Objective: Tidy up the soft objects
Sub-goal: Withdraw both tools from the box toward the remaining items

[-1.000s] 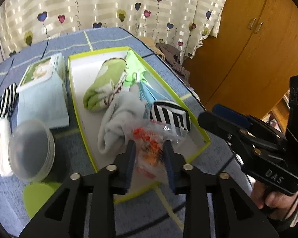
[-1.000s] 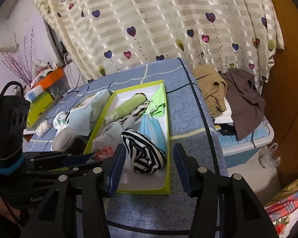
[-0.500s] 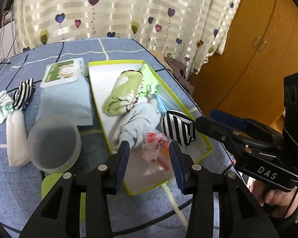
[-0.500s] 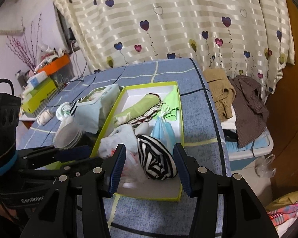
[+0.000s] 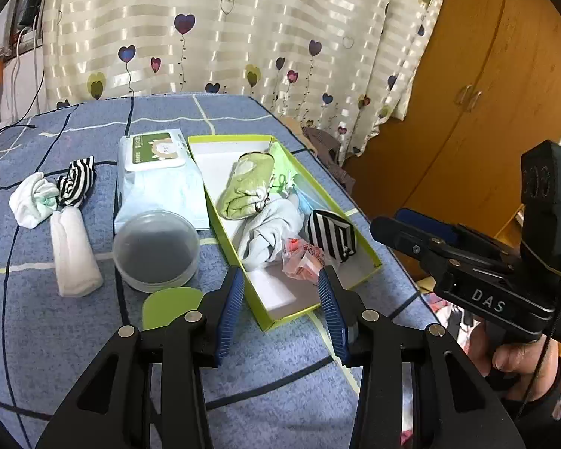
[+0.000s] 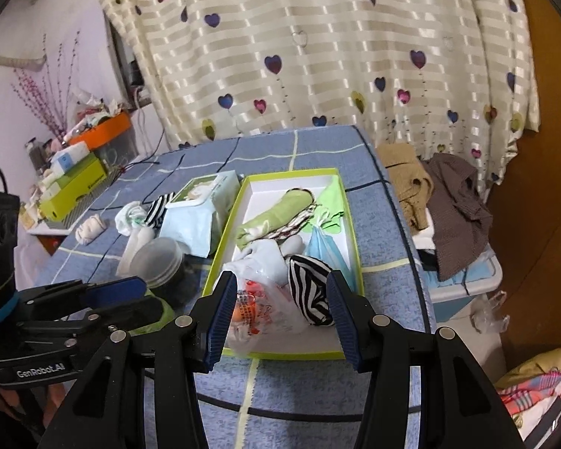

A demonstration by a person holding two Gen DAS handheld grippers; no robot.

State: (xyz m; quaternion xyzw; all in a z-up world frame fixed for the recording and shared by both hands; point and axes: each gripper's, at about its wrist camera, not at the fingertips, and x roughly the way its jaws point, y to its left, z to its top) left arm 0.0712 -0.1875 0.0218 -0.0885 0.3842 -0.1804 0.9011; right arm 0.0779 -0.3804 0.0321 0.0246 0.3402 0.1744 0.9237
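Observation:
A green-rimmed white box [image 5: 299, 312] [image 6: 349, 194] on the blue table holds a green rolled cloth [image 5: 245, 185] [image 6: 276, 213], a pale grey cloth [image 5: 269, 230] [image 6: 269, 256], a striped sock [image 5: 331, 235] [image 6: 312, 288], a blue mask [image 6: 327, 249] and a clear packet with orange print [image 5: 303, 260] [image 6: 256, 308]. My left gripper [image 5: 280, 312] is open and empty just above the box's near end. My right gripper [image 6: 280, 316] is open and empty, raised over the near end of the box. Left of the box lie a white cloth ball [image 5: 31, 198], another striped sock [image 5: 76, 181] and a white rolled cloth [image 5: 73, 252].
A wipes pack [image 5: 159, 183] [image 6: 202, 209] and a clear round tub [image 5: 155, 249] [image 6: 161, 256] stand left of the box, with a green lid [image 5: 170, 305] in front. Clothes [image 6: 437, 194] lie beyond the table's right edge. Boxes [image 6: 74, 183] stand at the far left.
My left gripper has opened, let go of the packet and pulled back upward; the packet now lies in the box. My right gripper has drawn back a little, still open.

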